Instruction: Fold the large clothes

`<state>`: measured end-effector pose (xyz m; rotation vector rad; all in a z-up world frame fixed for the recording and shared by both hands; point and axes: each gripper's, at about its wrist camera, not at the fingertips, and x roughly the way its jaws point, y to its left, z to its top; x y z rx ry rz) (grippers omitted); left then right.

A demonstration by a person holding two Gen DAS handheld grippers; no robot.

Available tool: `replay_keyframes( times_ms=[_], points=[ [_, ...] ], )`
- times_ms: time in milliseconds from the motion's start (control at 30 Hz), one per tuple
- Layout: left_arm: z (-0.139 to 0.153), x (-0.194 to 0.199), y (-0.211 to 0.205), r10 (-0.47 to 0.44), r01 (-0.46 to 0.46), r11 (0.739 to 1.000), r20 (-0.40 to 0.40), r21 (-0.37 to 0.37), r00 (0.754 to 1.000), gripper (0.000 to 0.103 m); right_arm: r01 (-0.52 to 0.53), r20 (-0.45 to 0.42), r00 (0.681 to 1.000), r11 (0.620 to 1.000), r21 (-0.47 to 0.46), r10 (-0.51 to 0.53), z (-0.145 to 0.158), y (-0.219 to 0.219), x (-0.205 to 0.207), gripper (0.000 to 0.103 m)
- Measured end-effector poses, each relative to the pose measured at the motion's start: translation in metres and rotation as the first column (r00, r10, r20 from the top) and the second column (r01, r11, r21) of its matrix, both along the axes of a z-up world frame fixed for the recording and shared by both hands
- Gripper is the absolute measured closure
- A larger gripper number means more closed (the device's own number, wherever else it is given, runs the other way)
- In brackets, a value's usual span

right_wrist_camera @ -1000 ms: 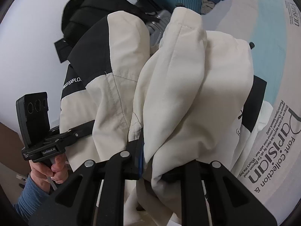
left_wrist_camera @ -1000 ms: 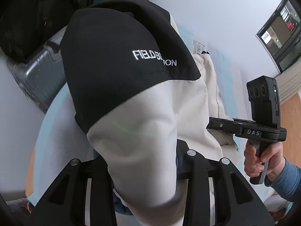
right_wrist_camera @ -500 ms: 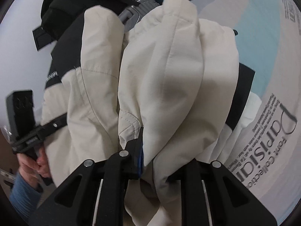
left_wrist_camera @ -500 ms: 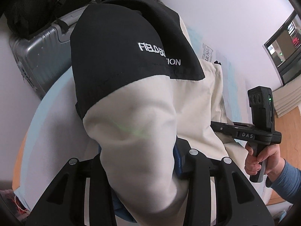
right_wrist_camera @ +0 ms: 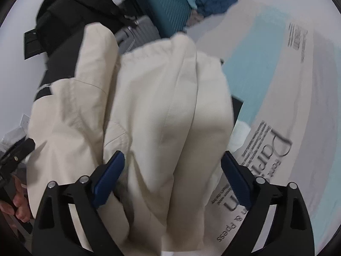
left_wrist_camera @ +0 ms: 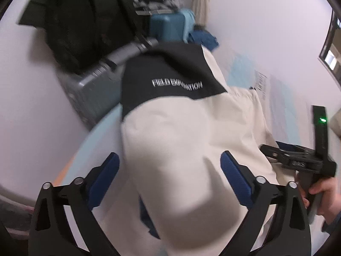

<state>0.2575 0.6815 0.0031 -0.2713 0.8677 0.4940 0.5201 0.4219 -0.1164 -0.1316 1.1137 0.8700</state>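
A cream jacket [left_wrist_camera: 191, 138] with a black shoulder panel lettered "FIELD EXPLORATION" [left_wrist_camera: 177, 84] lies bunched on the bed. My left gripper [left_wrist_camera: 169, 155] is opening. Its blue pads [left_wrist_camera: 106, 170] stand wide on either side of a cream fold and do not press it. In the right wrist view my right gripper [right_wrist_camera: 172, 153] is opening too, its blue pads [right_wrist_camera: 110, 175] apart from the cream jacket [right_wrist_camera: 159, 106] that bulges between them. A hand [left_wrist_camera: 321, 192] holds the right gripper's handle at the left view's right edge.
A pale sheet with blue stripes and printed lettering [right_wrist_camera: 277, 149] covers the bed. Behind the jacket stand a grey suitcase [left_wrist_camera: 96, 89] and a teal suitcase [left_wrist_camera: 168, 27], with a black bag [left_wrist_camera: 85, 21] and blue clothes [right_wrist_camera: 215, 0] on top. White walls close in beyond.
Both grippers were shut on cream folds of the jacket; now both jaws have spread wide and let go. The jacket has sunk lower in both views and more of the room shows.
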Motion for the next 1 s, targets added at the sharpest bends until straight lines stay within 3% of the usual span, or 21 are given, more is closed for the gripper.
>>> replay_keyframes(
  times_ms=[200,367,533,733,867,1000],
  points=[
    [0.028,-0.026,-0.036,0.044,-0.044,0.999,0.005,0.025,0.999,0.006,-0.054,0.148,0.988,0.998,0.027,0.049,0.036,-0.025,-0.037,0.012],
    [0.044,-0.076,-0.084,0.097,-0.098,0.995,0.03,0.03,0.995,0.006,-0.101,0.297,0.951,0.994,0.05,0.081,0.082,-0.073,-0.085,0.008],
    [0.071,-0.133,-0.151,0.117,-0.12,0.992,0.072,0.037,0.99,0.006,-0.137,0.364,0.926,0.988,0.069,0.103,0.117,-0.133,-0.145,0.008],
    [0.101,-0.19,-0.229,0.153,-0.159,0.986,0.107,0.054,0.982,0.006,-0.147,0.357,0.927,0.986,0.074,0.111,0.143,-0.198,-0.21,0.008],
    [0.097,-0.217,-0.262,0.128,-0.135,0.989,0.102,0.061,0.987,0.006,-0.089,0.396,0.916,0.995,0.048,0.063,0.145,-0.226,-0.246,0.008],
    [0.068,-0.233,-0.27,0.086,-0.092,0.99,0.058,0.107,0.995,0.006,-0.011,0.432,0.902,1.0,0.005,0.008,0.132,-0.236,-0.273,0.008]
  ],
)
